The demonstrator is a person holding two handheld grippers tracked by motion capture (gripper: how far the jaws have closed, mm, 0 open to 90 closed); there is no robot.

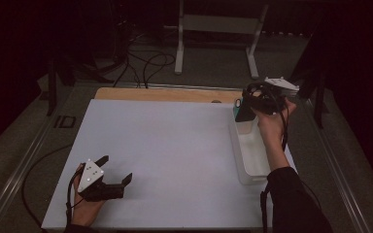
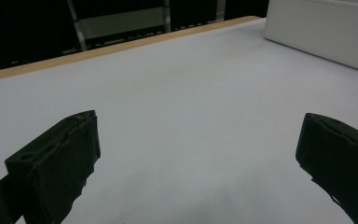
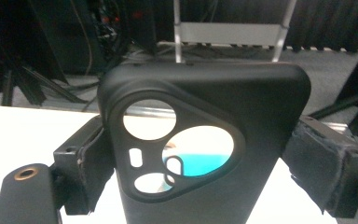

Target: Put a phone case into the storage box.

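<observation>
My right gripper [image 1: 252, 104] is shut on a black phone case [image 1: 245, 114], held above the far end of a white bin [image 1: 250, 158] at the table's right. In the right gripper view the case [image 3: 261, 107] stands upright between the two jaws, its back with the camera cutout facing the camera. Something teal [image 3: 200, 165] shows through that cutout. My left gripper [image 1: 115, 169] rests low over the white board [image 1: 165, 145] at the near left. It is open with nothing between its jaws, which stand wide apart in the left gripper view [image 2: 198, 154].
A wooden strip [image 1: 165, 93] runs along the board's far edge. Behind the table are a white metal frame [image 1: 218, 24] and loose cables [image 1: 145, 63] on the floor. The bin's wall [image 2: 321, 32] stands at the far right in the left gripper view.
</observation>
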